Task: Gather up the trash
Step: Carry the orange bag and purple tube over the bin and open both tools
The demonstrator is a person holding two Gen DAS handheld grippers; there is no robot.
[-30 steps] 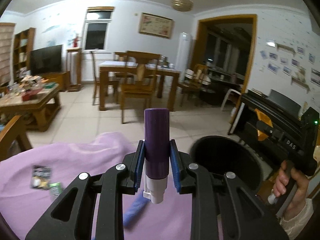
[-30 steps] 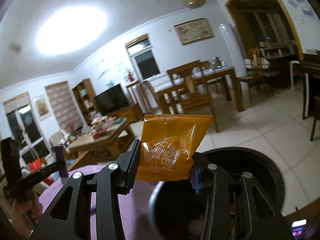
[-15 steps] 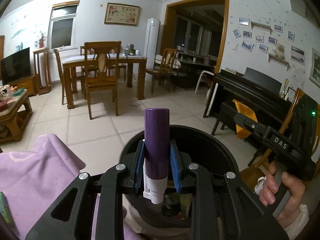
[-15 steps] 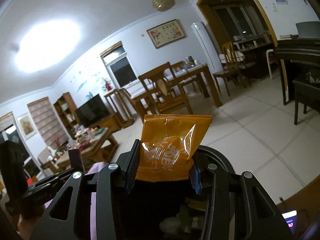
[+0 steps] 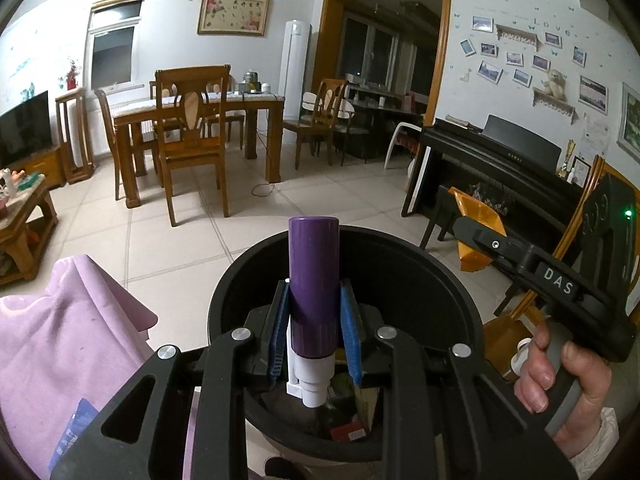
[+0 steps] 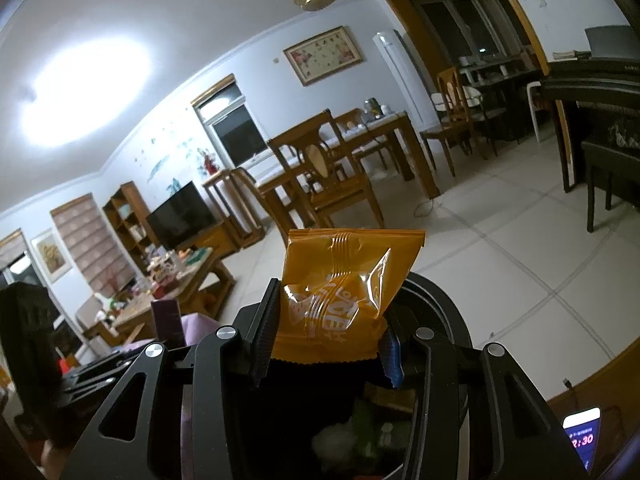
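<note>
Purple tube [image 5: 314,280]: upright between the blue pads of the left gripper [image 5: 314,332], clenched on its lower body; white nozzle end toward the camera, above the mouth of the bin.
Orange packet [image 6: 340,296]: pinched at its lower edge by the right gripper [image 6: 326,340], which grasps it over the same opening; it also shows at the right of the left wrist view [image 5: 478,236].
Black bin [image 5: 440,280]: round, open-topped; scraps lie at the bottom, though the dim interior leaves their kind uncertain.
Step in hand: both items are carried to the bin and appear poised for the drop.
Next move: release calls for each gripper to spread its jaws while centred over the opening, so that neither item glances off the rim.
Surroundings: pink cloth [image 5: 60,340] lies left of the bin; the person's hand [image 5: 560,380] grips the right handle.
Change from earlier frame: a second ago the tube hung above the pink cloth with the bin off to the right; now the bin sits directly beneath it. The packet stood short of the bin's middle and now rides further over it. Neither grip has changed.
</note>
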